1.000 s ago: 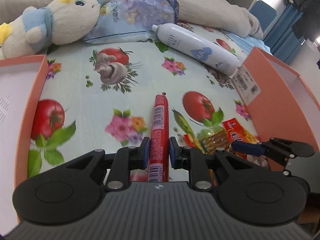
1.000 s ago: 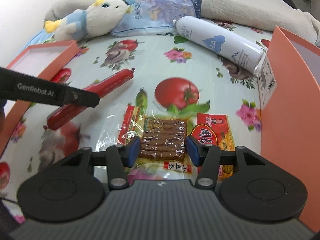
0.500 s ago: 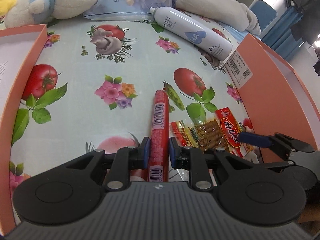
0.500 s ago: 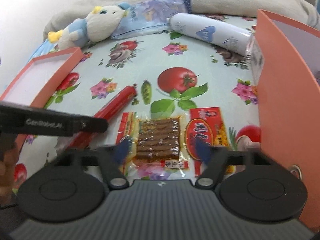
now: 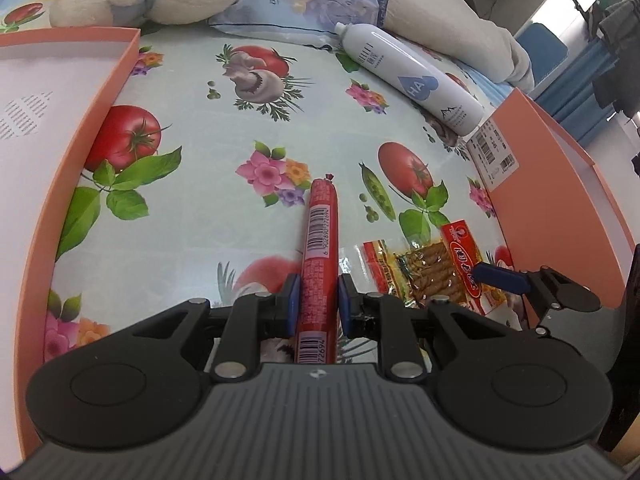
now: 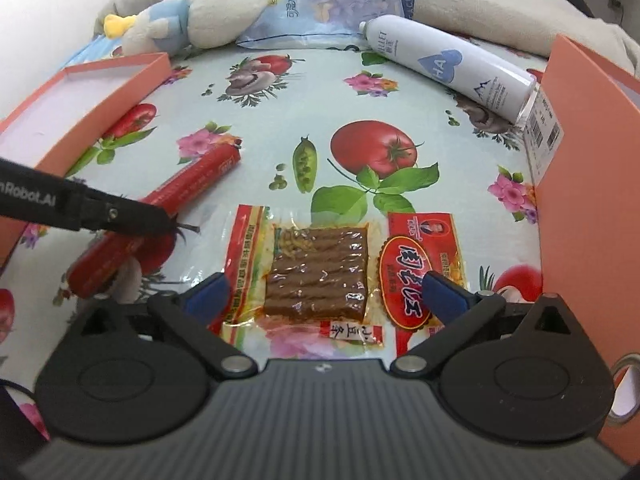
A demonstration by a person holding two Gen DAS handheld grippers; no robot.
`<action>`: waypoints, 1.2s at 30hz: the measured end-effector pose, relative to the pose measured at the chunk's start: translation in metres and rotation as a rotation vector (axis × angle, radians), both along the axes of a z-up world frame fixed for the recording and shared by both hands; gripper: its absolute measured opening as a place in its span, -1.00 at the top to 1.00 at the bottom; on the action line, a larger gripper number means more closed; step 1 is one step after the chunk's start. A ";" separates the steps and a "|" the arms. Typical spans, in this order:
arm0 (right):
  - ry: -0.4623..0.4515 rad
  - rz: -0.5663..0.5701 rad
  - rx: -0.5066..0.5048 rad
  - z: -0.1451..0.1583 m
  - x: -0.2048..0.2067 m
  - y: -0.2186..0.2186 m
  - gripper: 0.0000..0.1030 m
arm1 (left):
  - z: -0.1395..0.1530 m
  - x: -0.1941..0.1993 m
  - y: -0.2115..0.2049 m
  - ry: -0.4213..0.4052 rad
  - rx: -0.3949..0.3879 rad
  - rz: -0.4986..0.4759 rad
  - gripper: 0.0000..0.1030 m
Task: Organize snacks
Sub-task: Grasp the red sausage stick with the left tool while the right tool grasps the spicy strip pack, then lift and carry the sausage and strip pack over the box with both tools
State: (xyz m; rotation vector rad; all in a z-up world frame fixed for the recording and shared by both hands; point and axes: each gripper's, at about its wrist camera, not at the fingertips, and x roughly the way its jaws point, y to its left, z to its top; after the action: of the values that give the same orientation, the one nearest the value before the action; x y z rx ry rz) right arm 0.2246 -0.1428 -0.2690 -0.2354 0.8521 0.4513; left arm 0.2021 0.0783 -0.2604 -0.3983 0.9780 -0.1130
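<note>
The right tool [image 6: 324, 294] has been spread wide around the tofu packet [image 6: 318, 270], while the sausage [image 5: 318, 256] stays clamped in the left tool [image 5: 316, 306].

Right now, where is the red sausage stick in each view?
Left wrist: the red sausage stick runs up the lower centre, between the left gripper fingers.
Right wrist: it lies diagonally at left, partly hidden by the left gripper.
Shared landmark: the white spray bottle.
</note>
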 end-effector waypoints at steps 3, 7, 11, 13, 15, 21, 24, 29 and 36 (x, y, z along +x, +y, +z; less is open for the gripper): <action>0.008 0.008 -0.001 0.001 -0.001 0.001 -0.99 | 0.000 -0.001 -0.001 -0.003 -0.011 0.008 0.55; 0.009 0.059 0.001 0.006 -0.008 0.007 -0.51 | -0.001 -0.004 -0.004 -0.004 -0.017 0.009 0.55; -0.001 0.064 -0.012 0.009 -0.010 0.009 -0.16 | 0.001 -0.008 -0.004 -0.001 -0.037 0.017 0.55; 0.004 0.065 -0.017 0.013 -0.008 0.008 -0.05 | 0.003 -0.011 -0.006 -0.004 -0.021 0.025 0.55; 0.011 0.070 -0.016 0.015 -0.006 0.008 -0.03 | 0.005 -0.015 -0.007 -0.010 -0.020 0.029 0.55; 0.022 0.087 -0.023 0.020 -0.014 0.009 0.00 | 0.018 -0.025 -0.006 -0.039 -0.012 0.054 0.55; 0.021 0.083 -0.018 0.026 -0.021 0.006 0.00 | 0.027 -0.030 -0.007 -0.055 -0.010 0.060 0.55; 0.003 0.067 -0.004 0.042 -0.027 -0.001 0.00 | 0.044 -0.034 -0.013 -0.080 -0.005 0.059 0.55; -0.044 0.052 0.019 0.076 -0.028 -0.013 0.00 | 0.076 -0.036 -0.021 -0.123 0.005 0.095 0.55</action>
State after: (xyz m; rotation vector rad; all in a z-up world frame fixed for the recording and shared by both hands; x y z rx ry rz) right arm 0.1964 -0.1554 -0.1929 -0.2502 0.7996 0.5011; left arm 0.1658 0.0576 -0.1845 -0.4280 0.8365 -0.0485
